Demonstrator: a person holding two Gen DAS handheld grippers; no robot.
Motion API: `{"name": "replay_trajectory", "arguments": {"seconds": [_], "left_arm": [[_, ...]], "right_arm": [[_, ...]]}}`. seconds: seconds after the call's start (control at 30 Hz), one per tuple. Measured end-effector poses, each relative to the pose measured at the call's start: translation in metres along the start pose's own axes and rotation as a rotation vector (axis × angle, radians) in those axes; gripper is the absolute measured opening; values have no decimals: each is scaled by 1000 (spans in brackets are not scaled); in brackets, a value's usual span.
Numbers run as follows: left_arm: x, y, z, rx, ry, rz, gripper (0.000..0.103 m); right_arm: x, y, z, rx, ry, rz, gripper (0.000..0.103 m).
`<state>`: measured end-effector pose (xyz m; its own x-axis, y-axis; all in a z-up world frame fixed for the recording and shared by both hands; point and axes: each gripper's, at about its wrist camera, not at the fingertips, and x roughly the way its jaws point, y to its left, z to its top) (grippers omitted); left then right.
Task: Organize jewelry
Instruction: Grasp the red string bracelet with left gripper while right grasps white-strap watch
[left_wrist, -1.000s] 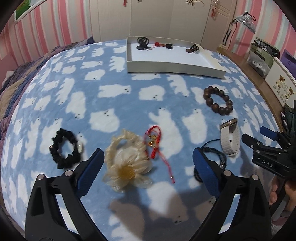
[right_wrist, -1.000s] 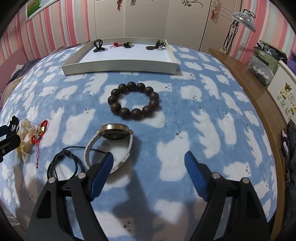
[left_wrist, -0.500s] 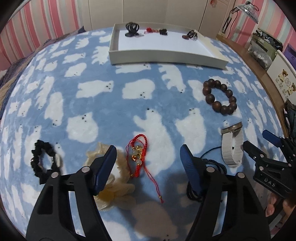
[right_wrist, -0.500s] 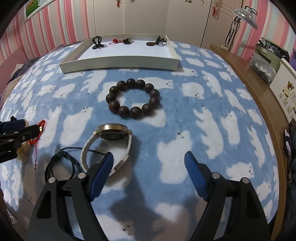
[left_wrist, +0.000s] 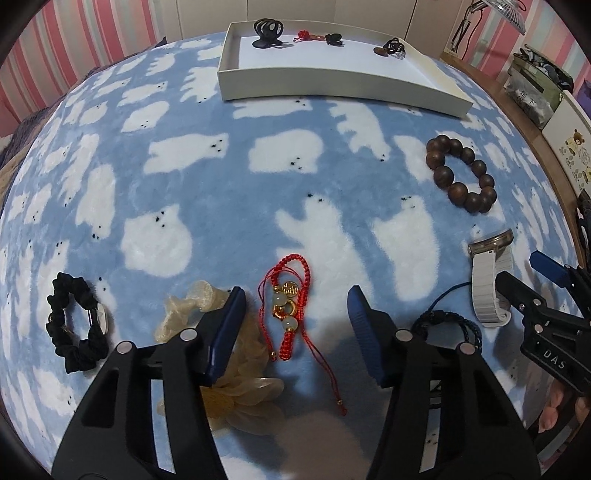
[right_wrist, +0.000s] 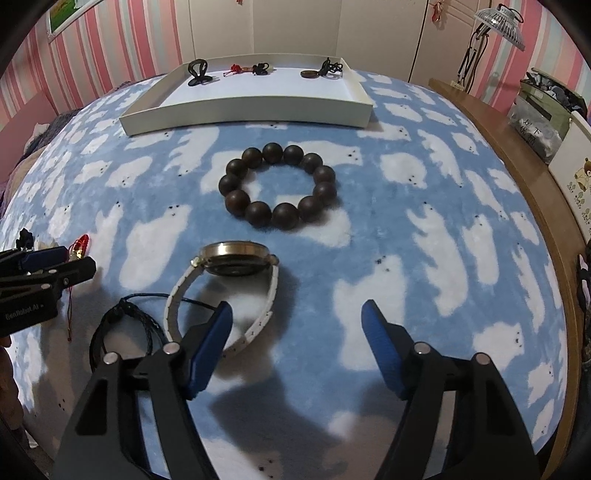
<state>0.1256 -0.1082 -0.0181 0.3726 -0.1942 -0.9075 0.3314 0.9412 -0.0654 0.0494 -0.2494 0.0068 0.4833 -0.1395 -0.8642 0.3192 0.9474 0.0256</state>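
A red cord bracelet (left_wrist: 290, 306) with gold and pale beads lies on the blue blanket between the fingers of my left gripper (left_wrist: 295, 299). Its jaws are closing and the pads stand clear of the cord. My right gripper (right_wrist: 297, 308) hovers low over a white-strapped watch (right_wrist: 236, 258). Its jaws are closing too, with one strap end just inside the left fingertip and nothing pressed. A dark wooden bead bracelet (right_wrist: 277, 184) lies beyond the watch. The white tray (right_wrist: 243, 114) at the back holds several small dark pieces.
A cream organza scrunchie (left_wrist: 192, 306) lies partly under the left finger, with a black scrunchie (left_wrist: 74, 328) further left. A black braided cord (right_wrist: 129, 325) sits left of the watch. A wooden ledge (right_wrist: 517, 177) with boxes runs along the right.
The left gripper came down and forward from over the cream scrunchie to straddle the red bracelet, and its jaws narrowed a lot. The right gripper stayed in place and narrowed slightly.
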Motion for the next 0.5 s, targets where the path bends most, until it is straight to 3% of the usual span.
{"name": "replay_trajectory", "arguments": {"seconds": [0.17,0.37,0.5], "left_arm": [[1,1,1,-5,-5,8,44],[2,2,2,0,-10,25,29],[3,2,5,8,-18,35,21]], "right_arm": [[2,2,1,-2,1,-6,71],[11,2,1,10,30,8,60],[13,4,1,11,37,7,59]]}}
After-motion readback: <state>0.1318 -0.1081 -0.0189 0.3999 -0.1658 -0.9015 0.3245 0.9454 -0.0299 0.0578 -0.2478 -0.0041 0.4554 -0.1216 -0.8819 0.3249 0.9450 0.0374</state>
